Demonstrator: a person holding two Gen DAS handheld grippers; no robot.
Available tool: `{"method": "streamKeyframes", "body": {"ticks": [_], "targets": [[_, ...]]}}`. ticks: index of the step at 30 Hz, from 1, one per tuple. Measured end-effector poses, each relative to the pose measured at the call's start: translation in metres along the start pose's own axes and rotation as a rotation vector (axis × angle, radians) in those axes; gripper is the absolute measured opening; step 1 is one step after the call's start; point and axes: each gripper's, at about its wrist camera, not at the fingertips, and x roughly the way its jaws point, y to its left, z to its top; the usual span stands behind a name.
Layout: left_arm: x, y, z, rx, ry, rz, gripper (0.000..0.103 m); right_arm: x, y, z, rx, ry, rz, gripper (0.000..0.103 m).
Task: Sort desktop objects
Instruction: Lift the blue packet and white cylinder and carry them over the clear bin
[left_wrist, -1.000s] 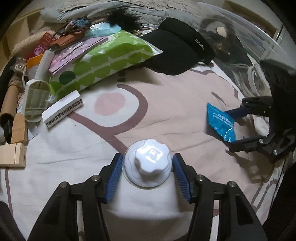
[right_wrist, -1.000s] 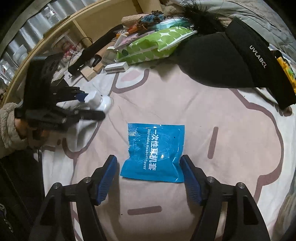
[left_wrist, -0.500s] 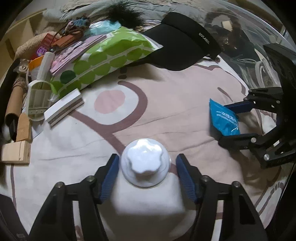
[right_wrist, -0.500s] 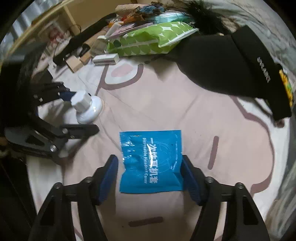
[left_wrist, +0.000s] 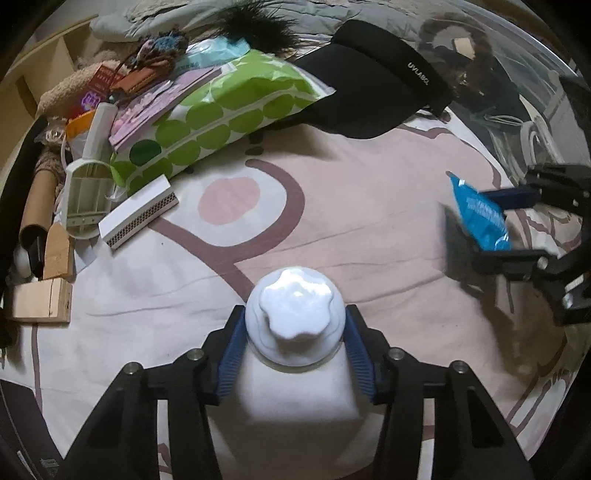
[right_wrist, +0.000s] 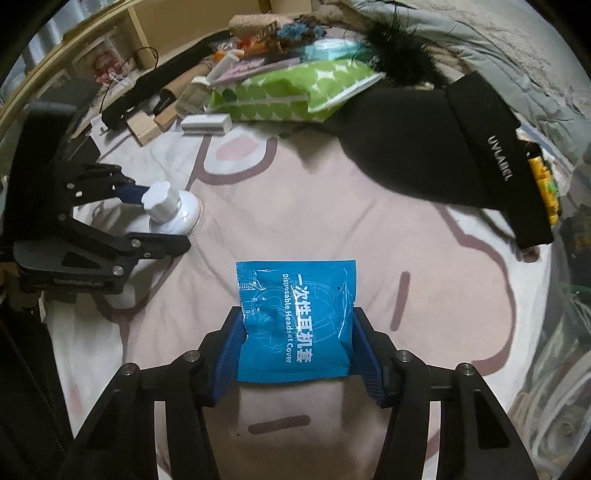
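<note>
A: Left gripper (left_wrist: 295, 354); blue pads pressed on both sides of the white suction knob (left_wrist: 294, 314); fingers have just been closing and are now clamped on its domed body. Knob stands upright on the patterned bed sheet (left_wrist: 332, 221); axis vertical, scalloped handle facing up at the camera, clear base flat on the cloth.

B: Right gripper (right_wrist: 295, 347)?

A: Fingers have just been closing; pads touch both side edges of the blue headset-cover packet (right_wrist: 295, 317); foil buckled between them, so gripped. Near end of packet sits between the pads, far end points away from the gripper toward the black visor (right_wrist: 443, 147); long axis runs along the fingers; printed text runs the same way. In the left wrist view the packet's near edge looks raised off the sheet; cannot tell if the whole packet is off it.

B: Positions relative to the visor?

A: Packet lies on the near side of the visor, well apart; knob to the packet's left in the right wrist view, near but not touching; green dotted pouch (left_wrist: 221, 110) just beside the visor, on its left; white comb-like box (left_wrist: 138, 210) near the pouch's lower corner; wooden block (left_wrist: 40, 299) farther left still.
</note>
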Motion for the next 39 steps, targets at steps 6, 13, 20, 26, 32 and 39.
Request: {"method": "streamKeyframes", "body": {"ticks": [6,13,20,26,32,39], "targets": [[-0.021,-0.002,0.009,-0.003,-0.057,-0.023,0.051,-0.025,-0.003,0.006,0.013,-0.055,-0.032,0.057],[-0.06,-0.004,0.029,-0.008,-0.16,-0.046,0.051,-0.065,-0.003,0.018,0.031,-0.145,-0.066,0.057],[-0.091,-0.012,0.047,0.004,-0.229,-0.07,0.051,-0.122,-0.005,0.028,0.056,-0.279,-0.121,0.057],[-0.126,-0.021,0.061,0.011,-0.297,-0.116,0.051,-0.171,-0.016,0.024,0.109,-0.374,-0.162,0.057],[-0.154,-0.033,0.078,0.02,-0.378,-0.166,0.051,-0.235,-0.052,0.005,0.247,-0.511,-0.219,0.057],[-0.169,-0.049,0.089,0.042,-0.425,-0.219,0.051,-0.282,-0.106,-0.033,0.433,-0.6,-0.348,0.057]]}}
